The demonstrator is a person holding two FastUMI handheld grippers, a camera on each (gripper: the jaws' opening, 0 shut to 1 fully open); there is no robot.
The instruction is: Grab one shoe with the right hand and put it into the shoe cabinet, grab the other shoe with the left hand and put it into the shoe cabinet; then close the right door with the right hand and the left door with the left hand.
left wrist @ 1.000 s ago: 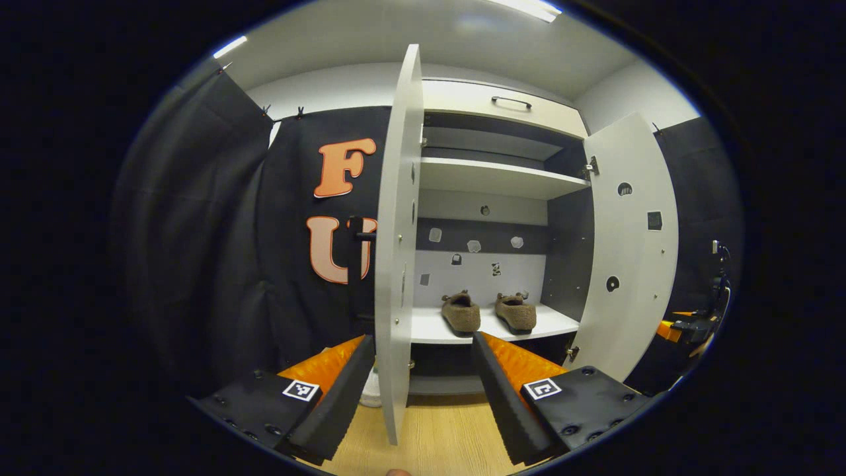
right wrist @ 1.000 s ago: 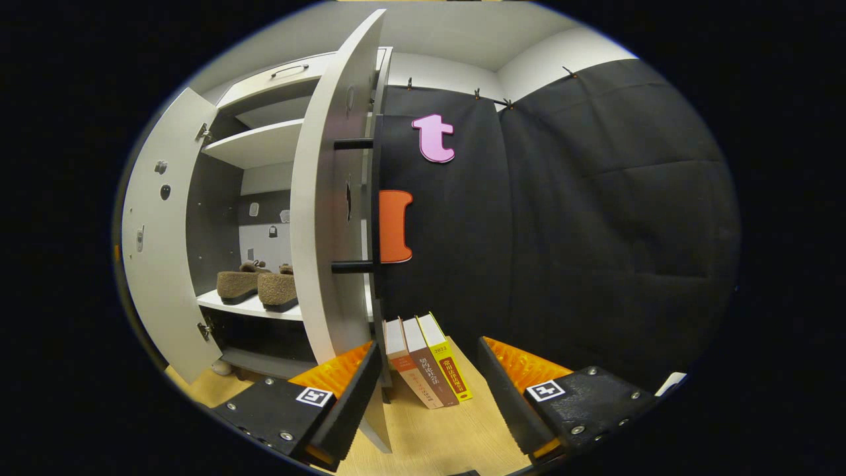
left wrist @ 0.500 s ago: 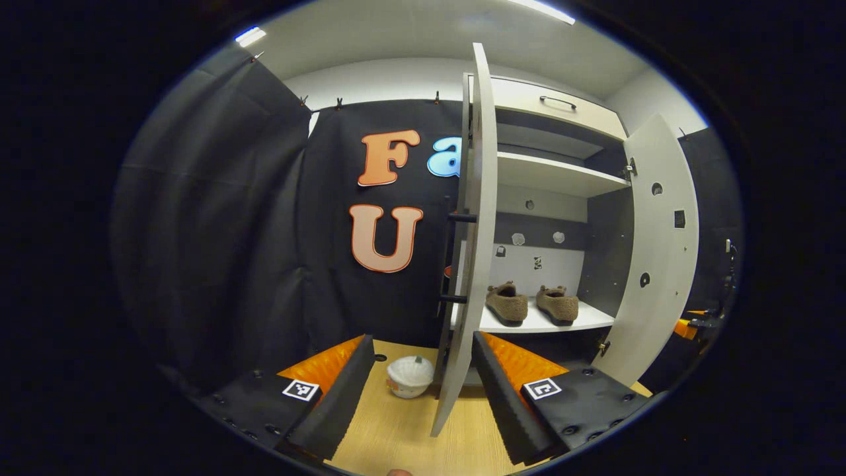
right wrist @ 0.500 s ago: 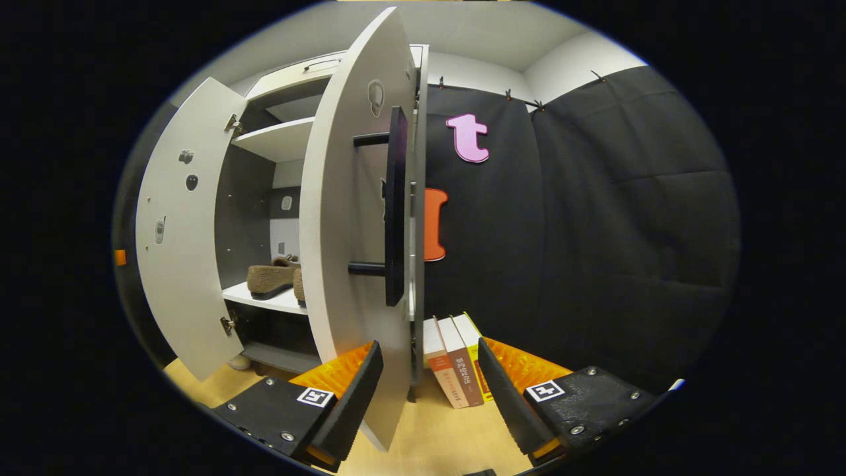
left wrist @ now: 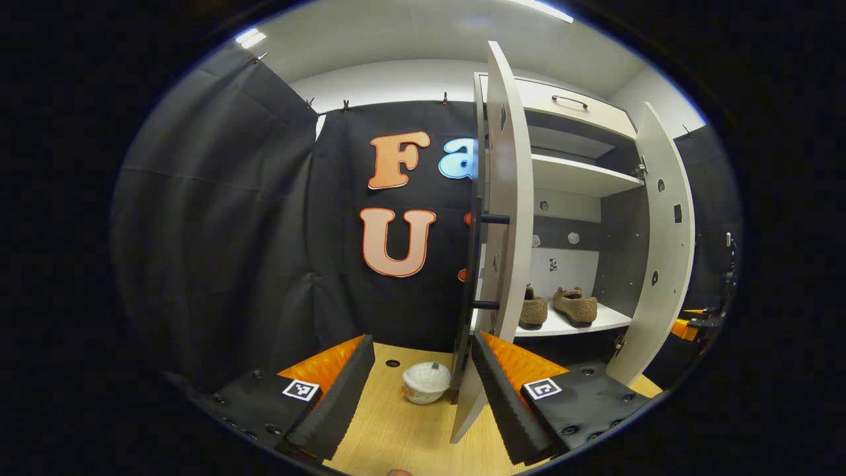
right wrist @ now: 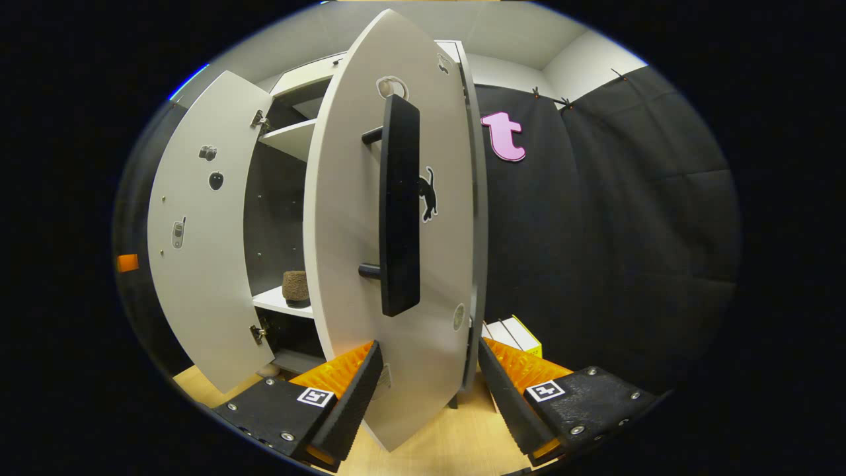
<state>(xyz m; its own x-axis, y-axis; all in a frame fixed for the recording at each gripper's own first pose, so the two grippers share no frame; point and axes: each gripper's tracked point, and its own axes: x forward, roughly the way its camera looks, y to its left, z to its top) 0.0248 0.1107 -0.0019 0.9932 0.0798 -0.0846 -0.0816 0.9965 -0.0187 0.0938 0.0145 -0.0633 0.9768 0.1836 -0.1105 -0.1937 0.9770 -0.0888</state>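
1. Already both shoes (left wrist: pixel 574 307) sit side by side on the lower shelf (left wrist: pixel 568 324) of the shoe cabinet (left wrist: pixel 575 178), so what is left, as I judge it, is the two doors.
2. Right gripper (right wrist: pixel 427 373): jaws wide and holding nothing, with the lower edge of the right door (right wrist: pixel 396 264) standing between its fingers. The door's black handle (right wrist: pixel 400 205) faces this camera. A push from one finger near the bottom edge could slip off the thin panel, or the door could catch between the fingers.
3. Left gripper (left wrist: pixel 423 370): also wide and empty, right beside the left door (left wrist: pixel 505 218), whose edge is just inside its right finger. The white lidded cup (left wrist: pixel 422 383) on the wooden floor (left wrist: pixel 396 430) lies near that door's foot; a low sweep could knock it.
4. Swinging both doors at once risks the edges meeting, or the left door closing first and blocking the right.
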